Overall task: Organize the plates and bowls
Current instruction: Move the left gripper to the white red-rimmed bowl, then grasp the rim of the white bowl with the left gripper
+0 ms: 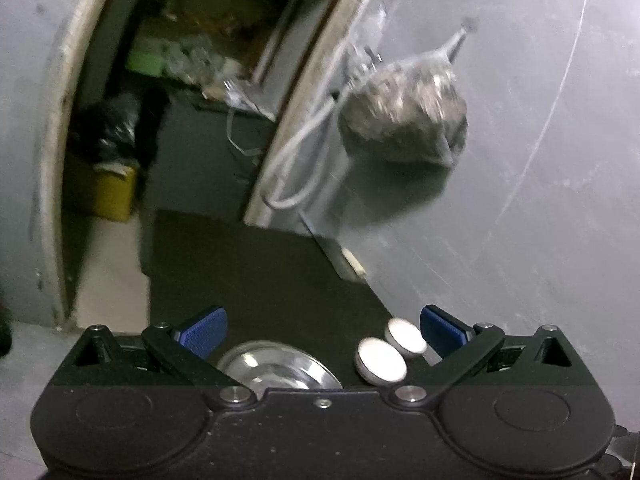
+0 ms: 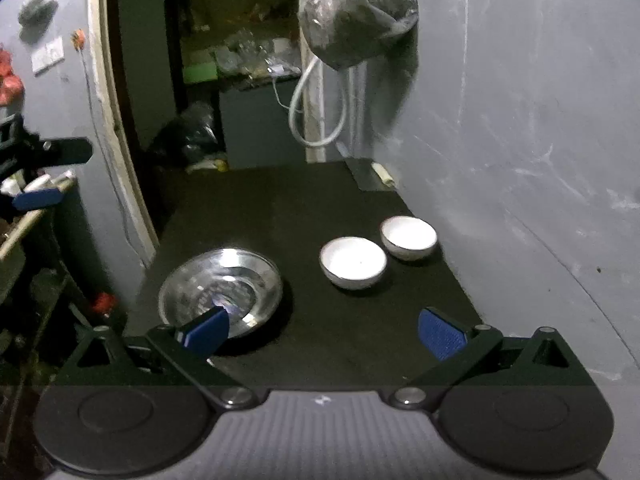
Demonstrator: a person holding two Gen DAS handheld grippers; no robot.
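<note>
Clearly nothing is held: both the left tongs (image 1: pixel 323 332) and the right tongs (image 2: pixel 323 334) gape wide above the dark counter (image 2: pixel 280 208). On it sits a steel plate (image 2: pixel 220 290), with two white bowls (image 2: pixel 353 263) (image 2: pixel 408 237) side by side to its right. Likely slick and light, the plate wants a rim pinch; the bowls, probably breakable ceramic, a gentle wall grip.

I am in a plain home with rough grey painted walls (image 2: pixel 520 120). A clear plastic bag of dark stuff (image 2: pixel 358 16) hangs on the wall, and a doorway (image 2: pixel 208 60) opens into a dark, messy storeroom full of bags and boxes.
</note>
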